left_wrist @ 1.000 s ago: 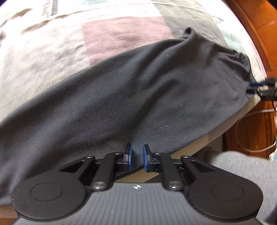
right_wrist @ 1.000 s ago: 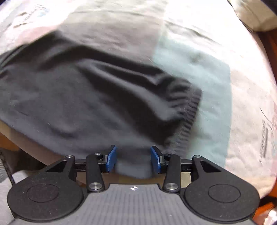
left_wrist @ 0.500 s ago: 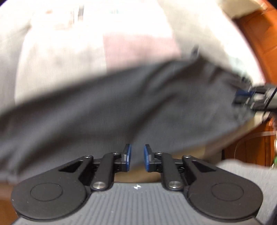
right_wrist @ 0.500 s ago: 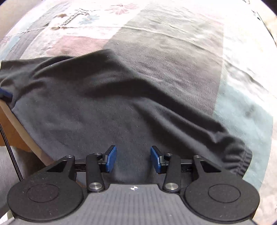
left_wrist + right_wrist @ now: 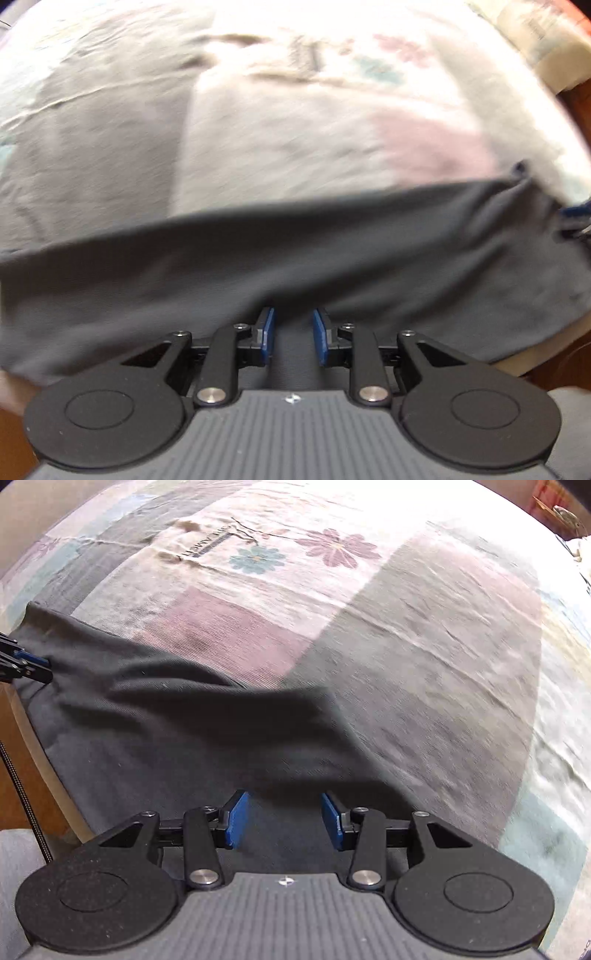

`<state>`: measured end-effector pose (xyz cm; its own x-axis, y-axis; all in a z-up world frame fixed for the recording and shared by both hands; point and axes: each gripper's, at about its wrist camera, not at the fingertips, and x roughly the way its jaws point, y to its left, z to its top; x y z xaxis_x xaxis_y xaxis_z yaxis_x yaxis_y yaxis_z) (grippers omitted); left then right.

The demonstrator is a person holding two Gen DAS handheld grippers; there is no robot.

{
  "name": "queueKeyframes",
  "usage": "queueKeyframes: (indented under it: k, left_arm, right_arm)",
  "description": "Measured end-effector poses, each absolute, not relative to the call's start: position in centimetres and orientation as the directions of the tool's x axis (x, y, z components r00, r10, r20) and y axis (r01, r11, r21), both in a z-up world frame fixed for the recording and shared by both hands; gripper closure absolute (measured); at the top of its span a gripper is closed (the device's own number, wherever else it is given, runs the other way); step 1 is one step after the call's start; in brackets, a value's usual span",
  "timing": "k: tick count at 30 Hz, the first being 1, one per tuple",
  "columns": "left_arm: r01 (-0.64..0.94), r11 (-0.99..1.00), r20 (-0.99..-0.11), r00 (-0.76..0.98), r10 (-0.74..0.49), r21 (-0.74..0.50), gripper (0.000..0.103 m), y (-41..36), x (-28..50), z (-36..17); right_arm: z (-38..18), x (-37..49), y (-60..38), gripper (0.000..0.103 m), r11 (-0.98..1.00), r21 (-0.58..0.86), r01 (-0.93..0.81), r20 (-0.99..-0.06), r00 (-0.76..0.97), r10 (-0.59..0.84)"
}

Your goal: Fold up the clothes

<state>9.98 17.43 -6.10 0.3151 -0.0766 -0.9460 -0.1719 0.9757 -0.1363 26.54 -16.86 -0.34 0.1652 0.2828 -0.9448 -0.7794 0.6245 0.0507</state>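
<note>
A dark grey garment [image 5: 332, 258] lies stretched across the near part of a bed and hangs over its front edge. My left gripper [image 5: 294, 334] is shut on a bunch of its near hem, with fabric filling the gap between the blue pads. My right gripper [image 5: 284, 819] is shut on the garment [image 5: 166, 731] further along the same hem, its pads set wider apart around the cloth. In the left wrist view the right gripper [image 5: 572, 216] shows at the cloth's right edge. The left gripper [image 5: 29, 662] appears at the far left of the right wrist view.
A patchwork quilt [image 5: 424, 646] with flower prints covers the bed beyond the garment. A pale pillow [image 5: 535, 48] sits at the far right corner. The wooden bed frame [image 5: 22, 775] and a black cable [image 5: 22, 794] are at the left, next to a person's grey-clad leg [image 5: 18, 867].
Both grippers have moved with the garment. Its far edge has drawn nearer to them, so more quilt shows. The ribbed cuff seen at the right a second ago is out of sight.
</note>
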Motion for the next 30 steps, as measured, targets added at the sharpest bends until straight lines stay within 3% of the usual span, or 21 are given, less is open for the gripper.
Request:
queueKeyframes:
  k: [5,11,13,14,22,27,30]
  left_arm:
    - [-0.330,0.933,-0.941,0.337,-0.023,-0.142,0.085,21.7,7.3,-5.2]
    - [-0.500,0.827,-0.906,0.422,-0.025,-0.256,0.069,25.4,4.8,-4.7]
    - [-0.544,0.787,-0.895,0.445,-0.023,-0.290,0.077,26.5,3.8,-4.6]
    - [-0.565,0.766,-0.890,0.456,-0.021,-0.308,0.075,27.0,3.3,-4.6]
    - [-0.714,0.536,-0.848,0.530,-0.005,-0.450,0.068,30.9,-0.8,-5.2]
    - [-0.786,0.340,-0.836,0.548,-0.002,-0.516,0.067,32.4,-3.4,-7.4]
    - [-0.793,0.331,-0.839,0.544,0.008,-0.511,0.068,32.7,-4.3,-7.8]
  right_arm:
    - [0.9,26.5,-13.9,0.055,0.557,0.030,-0.830,-0.945,0.158,0.285]
    - [2.5,27.3,-7.1,0.055,0.460,0.009,-0.888,-0.933,0.158,0.322]
    - [3.2,27.3,-4.2,0.055,0.408,0.010,-0.913,-0.926,0.145,0.348]
    - [3.5,27.2,-2.7,0.055,0.375,0.020,-0.927,-0.923,0.128,0.364]
    - [3.2,25.7,11.4,0.054,0.019,0.241,-0.970,-0.877,-0.209,0.433]
    - [1.6,23.5,20.2,0.054,-0.153,0.369,-0.917,-0.838,-0.399,0.372]
    - [0.3,22.4,23.8,0.054,-0.186,0.382,-0.905,-0.842,-0.423,0.335]
